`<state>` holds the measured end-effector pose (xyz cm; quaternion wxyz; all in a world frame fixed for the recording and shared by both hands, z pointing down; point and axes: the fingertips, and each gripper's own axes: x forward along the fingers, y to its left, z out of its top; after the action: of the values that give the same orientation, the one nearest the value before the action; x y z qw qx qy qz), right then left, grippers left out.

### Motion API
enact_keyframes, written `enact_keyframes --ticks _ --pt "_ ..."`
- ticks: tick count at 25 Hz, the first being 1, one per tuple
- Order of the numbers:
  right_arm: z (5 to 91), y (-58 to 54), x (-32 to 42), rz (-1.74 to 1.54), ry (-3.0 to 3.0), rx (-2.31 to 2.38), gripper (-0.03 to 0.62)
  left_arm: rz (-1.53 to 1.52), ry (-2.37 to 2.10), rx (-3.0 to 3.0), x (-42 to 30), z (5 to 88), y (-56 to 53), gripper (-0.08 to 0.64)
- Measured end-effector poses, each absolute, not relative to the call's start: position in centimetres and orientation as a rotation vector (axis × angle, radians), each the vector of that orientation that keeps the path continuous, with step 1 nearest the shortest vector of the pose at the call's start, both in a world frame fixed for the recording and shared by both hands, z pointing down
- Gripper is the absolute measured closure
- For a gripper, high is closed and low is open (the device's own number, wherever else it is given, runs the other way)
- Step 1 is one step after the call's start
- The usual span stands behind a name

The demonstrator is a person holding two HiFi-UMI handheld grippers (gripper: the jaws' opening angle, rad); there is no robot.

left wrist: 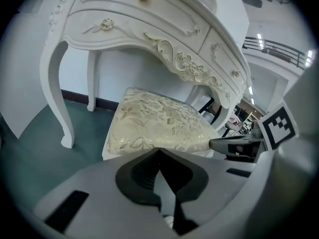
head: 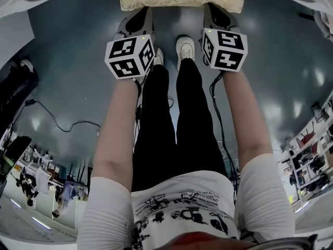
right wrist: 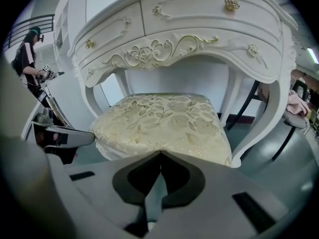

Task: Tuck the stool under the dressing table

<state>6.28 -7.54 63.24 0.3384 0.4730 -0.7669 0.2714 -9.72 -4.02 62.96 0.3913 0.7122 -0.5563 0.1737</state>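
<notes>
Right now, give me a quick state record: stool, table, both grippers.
stool: gold-floral cushioned seat, reaching under the dressing table, between its legs
dressing table: white, gilt carved trim, gold drawer knobs
left gripper: jaws together, empty, tips at stool's near edge
right gripper: jaws together, empty, tips at stool's near edge
contact with stool: cannot tell
floor: dark teal, cable lying on it

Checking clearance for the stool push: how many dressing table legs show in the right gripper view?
4. White carved dressing table legs: near left, far left, far right, near right. The cream floral cushioned stool sits between them; none seems hidden.
</notes>
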Motion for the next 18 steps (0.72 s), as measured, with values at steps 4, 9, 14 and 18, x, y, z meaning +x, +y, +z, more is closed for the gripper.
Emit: enact_keyframes --ticks 4,9,14,18 --pt "63.5 -9.4 6.2 0.697 -1.997 1.231 0.575 0.442 -1.415 1.854 -9.3 62.6 -6.3 0.540" --pt "63.5 -12.0 5.7 0.692 -2.027 1.217 0.575 0.475 -1.385 1.925 -9.6 62.6 -8.7 0.540" --pt "63.2 -14.2 5.0 0.609 -2.066 1.218 0.575 0.549 -1.356 2.015 -10.0 62.5 -10.7 0.540" --pt "63.2 -15.6 4.5 0.584 -2.077 1.198 0.575 0.613 -1.353 2.034 -10.5 62.6 -12.3 0.540"
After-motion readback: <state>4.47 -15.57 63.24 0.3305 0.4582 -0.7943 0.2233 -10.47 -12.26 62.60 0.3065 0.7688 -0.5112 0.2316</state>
